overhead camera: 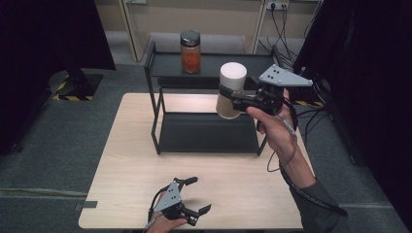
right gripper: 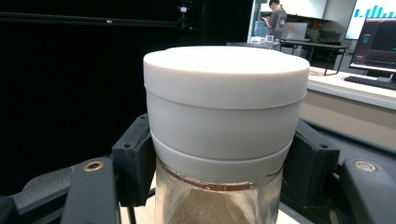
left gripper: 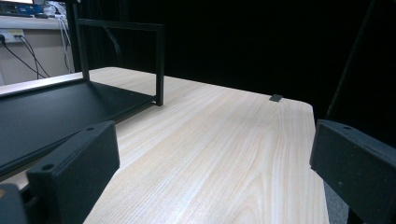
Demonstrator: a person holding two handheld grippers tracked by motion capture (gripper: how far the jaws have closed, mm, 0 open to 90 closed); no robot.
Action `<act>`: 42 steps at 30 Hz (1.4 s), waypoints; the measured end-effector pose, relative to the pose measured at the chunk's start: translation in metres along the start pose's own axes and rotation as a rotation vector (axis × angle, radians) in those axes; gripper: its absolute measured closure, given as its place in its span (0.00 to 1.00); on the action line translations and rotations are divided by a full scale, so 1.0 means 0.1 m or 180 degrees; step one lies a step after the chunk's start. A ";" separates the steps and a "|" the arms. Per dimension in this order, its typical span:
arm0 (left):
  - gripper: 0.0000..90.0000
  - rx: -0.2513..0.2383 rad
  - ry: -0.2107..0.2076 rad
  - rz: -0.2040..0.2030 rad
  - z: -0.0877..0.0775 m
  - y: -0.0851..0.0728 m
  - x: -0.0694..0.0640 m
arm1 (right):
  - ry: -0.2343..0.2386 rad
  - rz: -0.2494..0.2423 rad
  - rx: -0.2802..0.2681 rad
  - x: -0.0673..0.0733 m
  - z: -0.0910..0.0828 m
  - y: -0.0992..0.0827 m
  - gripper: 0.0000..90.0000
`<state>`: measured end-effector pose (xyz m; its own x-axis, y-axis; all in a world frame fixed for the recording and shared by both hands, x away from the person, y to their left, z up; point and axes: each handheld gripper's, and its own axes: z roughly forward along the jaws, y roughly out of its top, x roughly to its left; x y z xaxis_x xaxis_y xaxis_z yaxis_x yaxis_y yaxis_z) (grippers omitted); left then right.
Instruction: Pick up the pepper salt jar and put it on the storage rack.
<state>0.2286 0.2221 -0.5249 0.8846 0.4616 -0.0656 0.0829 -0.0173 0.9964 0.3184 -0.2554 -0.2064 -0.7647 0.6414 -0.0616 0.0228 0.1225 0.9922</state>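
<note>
- My left gripper [overhead camera: 194, 196] sits nearest, at six o'clock on the table [overhead camera: 131, 170], its jaws spread wide with nothing between them but bare wood.
- My right gripper [overhead camera: 228, 95] is up at about one o'clock, jaws clamped on the jar [overhead camera: 230, 92], pressing its sides just under the white lid [right gripper: 224, 88].
- The jar hangs upright in the air above the black rack [overhead camera: 209, 133], near its top shelf; brownish powder shows through its glass.
- A second jar [overhead camera: 190, 51], with orange contents and a dark lid, stands on the top shelf at twelve o'clock.
</note>
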 end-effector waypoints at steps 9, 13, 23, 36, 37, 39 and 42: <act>0.01 0.0000 0.0006 -0.0002 0.00 0.00 0.00 | -0.0094 0.0013 0.0011 -0.03 0.15 0.23 0.39; 0.01 0.0001 0.0016 -0.0006 0.00 -0.01 0.00 | -0.0131 0.0041 -0.0005 -0.05 0.23 0.31 0.39; 0.01 -0.0002 0.0016 -0.0005 -0.01 -0.01 0.00 | -0.0299 0.0084 0.0003 -0.10 0.42 0.44 0.39; 0.01 -0.0001 0.0015 -0.0010 -0.01 -0.01 0.01 | -0.0564 0.0096 0.0029 -0.18 0.69 0.56 0.39; 0.01 0.0000 0.0016 -0.0011 -0.01 -0.01 0.01 | -0.0585 0.0095 0.0036 -0.19 0.71 0.56 0.39; 0.01 0.0000 0.0016 -0.0010 -0.01 -0.01 0.01 | -0.0646 0.0099 0.0056 -0.19 0.76 0.57 0.39; 0.01 -0.0007 0.0020 -0.0014 -0.01 -0.01 0.01 | -0.0708 0.0116 0.0056 -0.22 0.83 0.57 0.39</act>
<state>0.2289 0.2235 -0.5262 0.8814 0.4672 -0.0698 0.0858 -0.0131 0.9962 0.3895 -0.1995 -0.1579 -0.6025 0.7966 -0.0501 0.0606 0.1082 0.9923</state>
